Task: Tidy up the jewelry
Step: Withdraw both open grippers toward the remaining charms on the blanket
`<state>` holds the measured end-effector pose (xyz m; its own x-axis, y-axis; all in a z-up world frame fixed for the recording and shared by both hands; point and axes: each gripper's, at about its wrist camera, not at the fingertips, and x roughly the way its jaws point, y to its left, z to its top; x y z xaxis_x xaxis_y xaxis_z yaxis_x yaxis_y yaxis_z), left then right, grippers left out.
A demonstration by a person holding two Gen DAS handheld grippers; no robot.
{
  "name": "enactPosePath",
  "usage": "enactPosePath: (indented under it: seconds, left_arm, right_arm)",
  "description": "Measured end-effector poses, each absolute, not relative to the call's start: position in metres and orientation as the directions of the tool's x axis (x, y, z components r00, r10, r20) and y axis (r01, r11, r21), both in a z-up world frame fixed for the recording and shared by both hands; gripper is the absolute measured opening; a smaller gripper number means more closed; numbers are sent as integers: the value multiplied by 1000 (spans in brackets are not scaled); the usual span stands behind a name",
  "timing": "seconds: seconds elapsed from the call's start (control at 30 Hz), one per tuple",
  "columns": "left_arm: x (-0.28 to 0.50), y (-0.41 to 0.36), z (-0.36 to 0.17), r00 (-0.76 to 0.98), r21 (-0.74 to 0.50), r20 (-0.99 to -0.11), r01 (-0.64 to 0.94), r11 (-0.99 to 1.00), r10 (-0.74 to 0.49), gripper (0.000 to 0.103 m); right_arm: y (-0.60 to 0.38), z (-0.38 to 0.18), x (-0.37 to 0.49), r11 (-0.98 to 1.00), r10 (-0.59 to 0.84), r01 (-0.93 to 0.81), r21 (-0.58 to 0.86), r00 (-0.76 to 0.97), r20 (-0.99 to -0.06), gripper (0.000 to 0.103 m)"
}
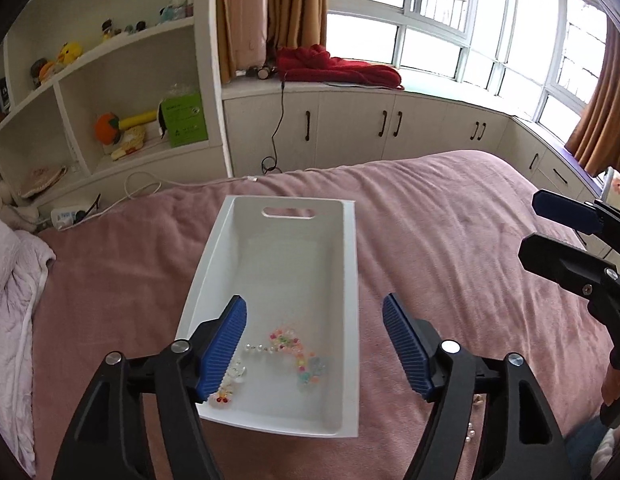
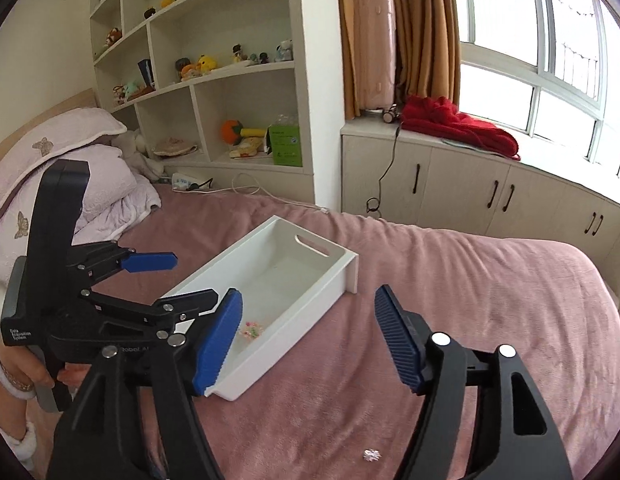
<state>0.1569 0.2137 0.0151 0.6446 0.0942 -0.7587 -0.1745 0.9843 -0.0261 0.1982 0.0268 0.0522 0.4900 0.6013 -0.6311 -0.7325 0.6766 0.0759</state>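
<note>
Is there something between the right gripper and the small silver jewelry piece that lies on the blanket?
Nothing visible. The silver piece lies alone on the pink blanket, just below the open right gripper. The white tray stands further left.

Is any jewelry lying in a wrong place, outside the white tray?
Yes. A small silvery piece lies on the pink blanket, apart from the white tray. A few pearl beads also lie on the blanket beside the tray. The colourful beaded pieces are inside it.
</note>
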Motion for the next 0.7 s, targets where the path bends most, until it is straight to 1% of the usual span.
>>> enactPosePath:
  seconds: [0.07, 0.1, 0.13, 0.23, 0.4, 0.53, 0.7]
  left_arm:
    - [157, 193, 24, 659, -15, -748, -138, 990, 81, 79]
    - [156, 184, 27, 663, -12, -745, -122, 992, 73, 82]
    - [157, 176, 29, 664, -9, -744, -110, 994, 67, 86]
    - [159, 149, 32, 655, -7, -754, -76, 997, 44, 90]
    - [167, 108, 23, 623, -18, -783, -17, 1000, -4, 93]
    - [175, 84, 3, 577, -15, -817, -1, 1000, -12, 94]
    - [185, 60, -26, 536, -16, -844, 22, 1000, -25, 94]
  right_arm:
    - [4, 56, 193, 693, 591, -718, 67, 513, -623, 75]
    - [-5, 56, 190, 701, 585, -710, 66, 521, -621, 76]
    - [-17, 56, 188, 711, 579, -700, 66, 531, -619, 79]
    - [-46, 51, 181, 731, 569, -678, 76, 544, -617, 85]
    - [-86, 30, 168, 726, 578, -681, 96, 529, -622, 86]
    - [-107, 2, 158, 727, 550, -681, 94, 494, -673, 86]
    - [-122, -33, 141, 742, 527, -657, 129, 455, -717, 86]
